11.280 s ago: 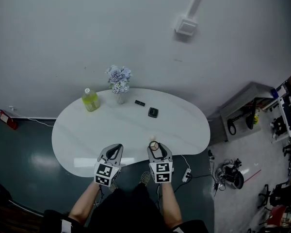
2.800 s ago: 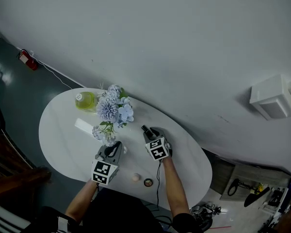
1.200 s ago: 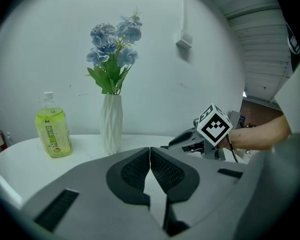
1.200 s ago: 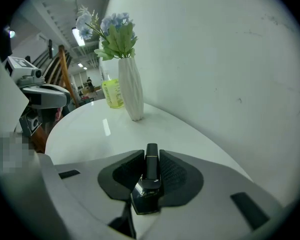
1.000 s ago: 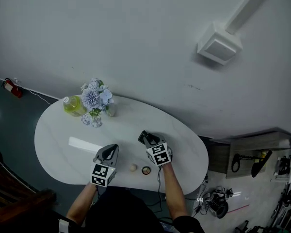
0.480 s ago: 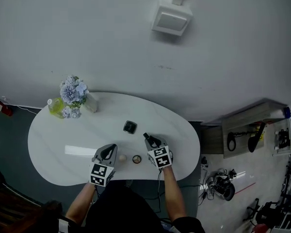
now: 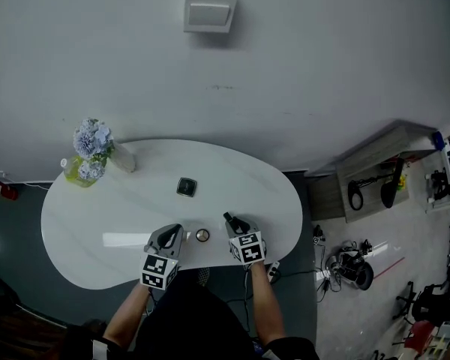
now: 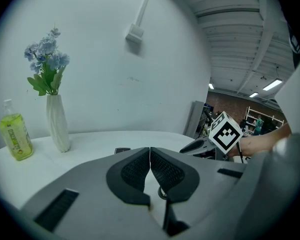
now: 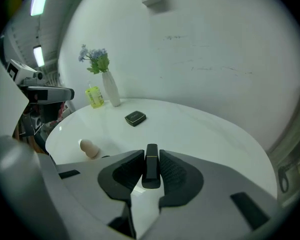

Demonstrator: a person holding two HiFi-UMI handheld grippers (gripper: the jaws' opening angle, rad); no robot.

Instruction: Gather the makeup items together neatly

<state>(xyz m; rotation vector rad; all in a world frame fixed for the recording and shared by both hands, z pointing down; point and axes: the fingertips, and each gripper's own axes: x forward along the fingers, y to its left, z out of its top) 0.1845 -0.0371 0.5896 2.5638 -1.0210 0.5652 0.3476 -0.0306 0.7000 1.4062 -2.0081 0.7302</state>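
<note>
Right gripper (image 9: 151,157): jaws clamped on the lipstick (image 9: 150,173), which pokes out past the pads. Left gripper (image 8: 150,152): jaws pressed together, nothing between them.

Risks as I read them:
- The grip on the lipstick is narrow, on a smooth tube. A quick tilt could let it pivot or slip out.
- Set down on its side, it may roll. The near edge of the surface (image 7: 240,178) is close under both grippers.
- The sponge (image 9: 88,148) and round pot (image 7: 202,235) sit near that same edge, just beside the left gripper. A careless sweep could push either one off.
- The sponge is light and rounded, so I expect it to wander at a touch.

Room:
- Bare surface lies around the compact (image 7: 186,187), mid-surface, and across the right lobe.
- The vase (image 7: 124,158) and bottle (image 7: 73,172) stand well apart at the far left, out of the way.
- Gathering toward the compact looks safer than working at the edge.
</note>
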